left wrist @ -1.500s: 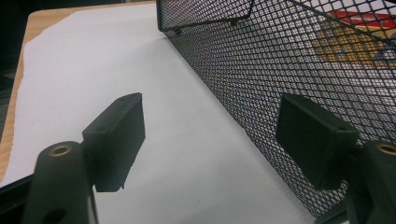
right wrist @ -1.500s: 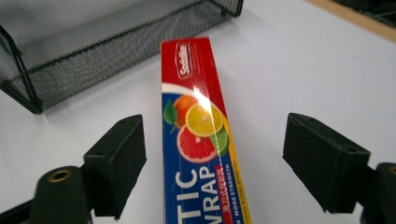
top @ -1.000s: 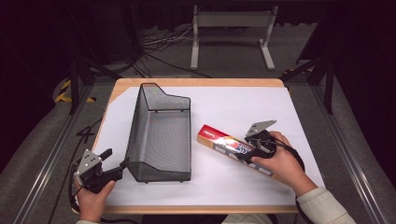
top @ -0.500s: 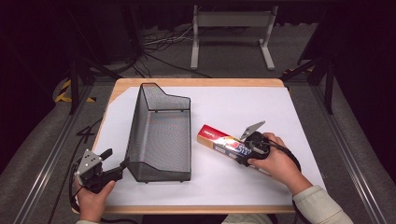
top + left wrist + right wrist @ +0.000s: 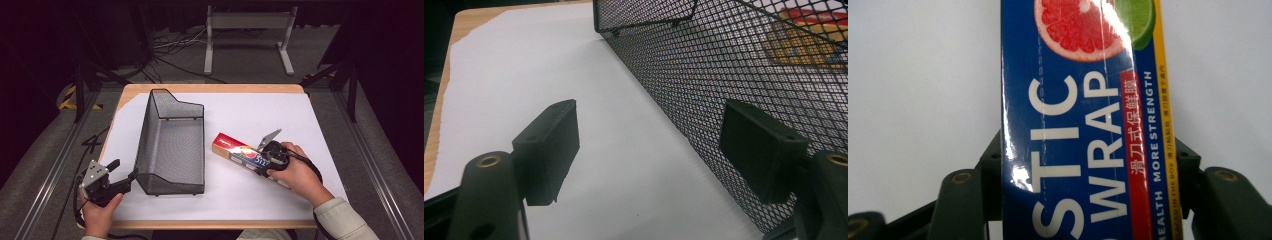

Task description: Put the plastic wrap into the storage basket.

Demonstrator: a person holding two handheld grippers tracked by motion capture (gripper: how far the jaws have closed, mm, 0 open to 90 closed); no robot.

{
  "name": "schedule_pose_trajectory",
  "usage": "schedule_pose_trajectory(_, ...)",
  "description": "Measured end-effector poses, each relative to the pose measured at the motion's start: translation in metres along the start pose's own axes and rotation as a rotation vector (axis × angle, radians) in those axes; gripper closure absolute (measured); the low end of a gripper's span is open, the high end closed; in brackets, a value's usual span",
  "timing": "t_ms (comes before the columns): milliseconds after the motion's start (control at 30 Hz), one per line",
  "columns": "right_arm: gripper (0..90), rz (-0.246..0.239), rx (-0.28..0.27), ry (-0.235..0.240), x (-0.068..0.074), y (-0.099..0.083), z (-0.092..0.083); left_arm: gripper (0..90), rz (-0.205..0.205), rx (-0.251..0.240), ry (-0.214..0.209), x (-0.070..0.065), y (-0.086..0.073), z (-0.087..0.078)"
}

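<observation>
Bright light is shining down on the white paper (image 5: 250,120), while the room around the table is staying dark. Glare is streaking across the shiny box (image 5: 1083,125) in the right gripper view. The close black mesh basket (image 5: 734,65) is looking a bit blurry.

A long, narrow cardboard box of plastic wrap (image 5: 240,154), blue on its printed face with red at one end and a yellow edge stripe, lies flat on the white paper covering the bench, right of centre. It sits slantwise, its red end pointing far-left and its other end running near-right. The right gripper view shows its glossy top (image 5: 1083,125) close up: large white letters, a cut pink grapefruit, a green lime slice and a red strip with white characters.

A black wire-mesh tray (image 5: 172,145), open-topped with tall sloped walls, stands upright left of the box, well apart from it, its long axis running near to far.
</observation>
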State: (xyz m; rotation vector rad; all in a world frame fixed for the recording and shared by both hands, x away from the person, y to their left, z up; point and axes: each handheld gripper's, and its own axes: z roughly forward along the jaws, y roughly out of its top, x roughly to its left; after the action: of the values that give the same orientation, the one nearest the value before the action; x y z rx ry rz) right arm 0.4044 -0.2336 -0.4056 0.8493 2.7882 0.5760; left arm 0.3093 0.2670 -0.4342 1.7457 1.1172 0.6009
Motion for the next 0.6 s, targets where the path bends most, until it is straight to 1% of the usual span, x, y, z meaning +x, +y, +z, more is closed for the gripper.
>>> schedule_pose_trajectory(133, 41.1, 0.013, -0.039, -0.006, 0.0, 0.001, -0.011, 24.9, -0.006, -0.003, 0.001, 0.0, 0.0, 0.0)
schedule_pose_trajectory(233, 41.1, 0.017, -0.069, -0.007, 0.0, 0.003, -0.019, 24.9, -0.002, 0.0, -0.001, 0.0, 0.0, 0.0)
schedule_pose_trajectory(367, 41.0, 0.029, -0.127, -0.013, 0.0, 0.004, -0.03, 24.9, -0.005, -0.003, 0.001, 0.0, 0.0, 0.0)
schedule_pose_trajectory(400, 41.0, 0.031, -0.141, -0.014, 0.0, 0.004, -0.032, 24.8, -0.006, -0.003, 0.001, 0.0, 0.0, 0.0)
schedule_pose_trajectory(433, 41.0, 0.031, -0.141, -0.014, 0.0, 0.004, -0.032, 24.9, -0.006, -0.003, 0.001, 0.0, 0.0, 0.0)
schedule_pose_trajectory(467, 41.0, 0.03, -0.154, -0.016, -0.001, 0.005, -0.034, 24.9, -0.005, -0.005, 0.001, 0.0, 0.0, 0.0)
schedule_pose_trajectory(500, 41.0, 0.027, -0.178, -0.02, 0.0, 0.005, -0.038, 24.8, -0.005, -0.004, 0.001, 0.0, 0.0, 0.0)
schedule_pose_trajectory(600, 41.0, 0.027, -0.207, -0.023, 0.0, 0.007, -0.045, 24.9, -0.001, -0.002, 0.0, 0.0, 0.0, 0.0)
